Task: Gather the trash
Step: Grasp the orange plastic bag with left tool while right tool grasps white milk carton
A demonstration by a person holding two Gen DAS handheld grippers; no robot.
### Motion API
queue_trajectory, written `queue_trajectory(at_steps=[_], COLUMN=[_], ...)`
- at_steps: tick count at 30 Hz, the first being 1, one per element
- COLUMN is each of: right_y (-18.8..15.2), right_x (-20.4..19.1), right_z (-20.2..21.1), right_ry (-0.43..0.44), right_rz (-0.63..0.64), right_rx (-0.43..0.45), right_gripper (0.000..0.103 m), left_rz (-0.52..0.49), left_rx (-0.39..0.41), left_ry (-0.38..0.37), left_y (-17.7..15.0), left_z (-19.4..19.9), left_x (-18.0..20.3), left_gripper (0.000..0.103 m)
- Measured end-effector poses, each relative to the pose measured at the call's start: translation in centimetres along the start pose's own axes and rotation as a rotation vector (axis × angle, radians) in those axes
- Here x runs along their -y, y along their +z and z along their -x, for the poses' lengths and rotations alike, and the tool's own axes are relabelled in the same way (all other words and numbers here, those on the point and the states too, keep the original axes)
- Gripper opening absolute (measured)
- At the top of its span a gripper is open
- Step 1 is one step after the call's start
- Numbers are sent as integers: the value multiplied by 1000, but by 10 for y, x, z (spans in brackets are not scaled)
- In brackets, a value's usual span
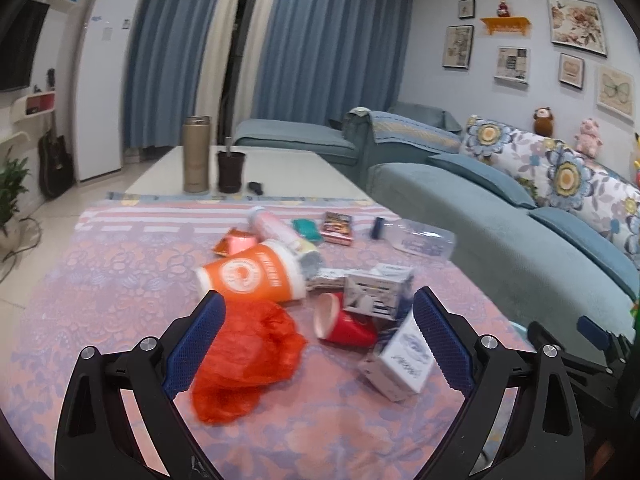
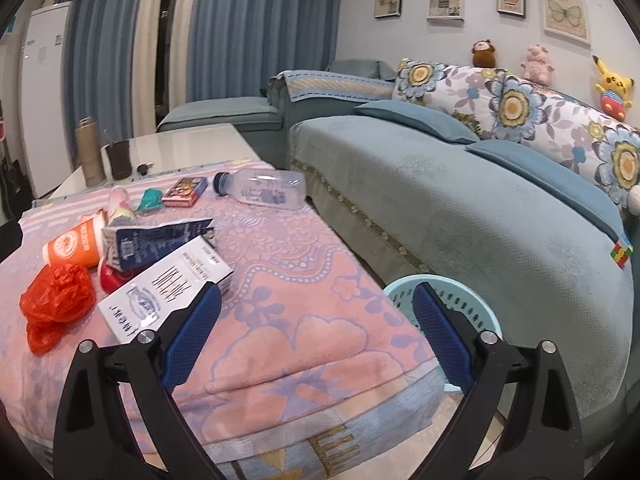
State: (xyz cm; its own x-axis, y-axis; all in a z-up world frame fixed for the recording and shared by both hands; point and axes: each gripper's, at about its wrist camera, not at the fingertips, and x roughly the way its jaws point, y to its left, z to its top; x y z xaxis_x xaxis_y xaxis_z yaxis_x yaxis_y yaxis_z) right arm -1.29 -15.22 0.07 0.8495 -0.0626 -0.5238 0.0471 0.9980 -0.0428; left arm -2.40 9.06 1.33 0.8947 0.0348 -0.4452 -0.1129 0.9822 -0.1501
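Observation:
Trash lies on a pink flowered cloth (image 1: pixel 120 272): a crumpled red plastic bag (image 1: pixel 248 356), an orange paper cup (image 1: pixel 252 276) on its side, a small red cup (image 1: pixel 344 324), a white box (image 1: pixel 400 360), a dark blue carton (image 2: pixel 160 240), a clear plastic bottle (image 2: pixel 264 188). My left gripper (image 1: pixel 320 312) is open and empty, its fingers either side of the red bag and white box. My right gripper (image 2: pixel 316 300) is open and empty over the table's near right corner. A light blue basket (image 2: pixel 452 304) stands on the floor beside it.
A pink tube (image 1: pixel 272 228), a teal wrapper (image 1: pixel 308 230) and a small printed box (image 1: pixel 338 226) lie farther back. A thermos (image 1: pixel 196 156) and a dark cup (image 1: pixel 231 170) stand on the white table beyond. A blue sofa (image 2: pixel 460 208) runs along the right.

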Motion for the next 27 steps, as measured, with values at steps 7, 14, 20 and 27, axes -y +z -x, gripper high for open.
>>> queue_trajectory(at_steps=[7,14,20,27], right_y=[1,-4,-25,-27], right_x=[-36,-83,-101,-58], right_z=[-1,-24,-42,-51], right_ry=[154,375,391,280], right_rz=[115,237,317,185], right_rx=[35,-45,-124,-156], right_gripper=[82,82,82,78], left_rz=[105,142,145,120], left_rx=[-240,-373,-418,-401], left_ry=[-131,-34,-24,-25], left_y=[-14,-27,-32,-33], left_z=[-40,-90,-105,-100], left_x=[-66,-70,-70,-61], left_gripper=[94,93,86,43])
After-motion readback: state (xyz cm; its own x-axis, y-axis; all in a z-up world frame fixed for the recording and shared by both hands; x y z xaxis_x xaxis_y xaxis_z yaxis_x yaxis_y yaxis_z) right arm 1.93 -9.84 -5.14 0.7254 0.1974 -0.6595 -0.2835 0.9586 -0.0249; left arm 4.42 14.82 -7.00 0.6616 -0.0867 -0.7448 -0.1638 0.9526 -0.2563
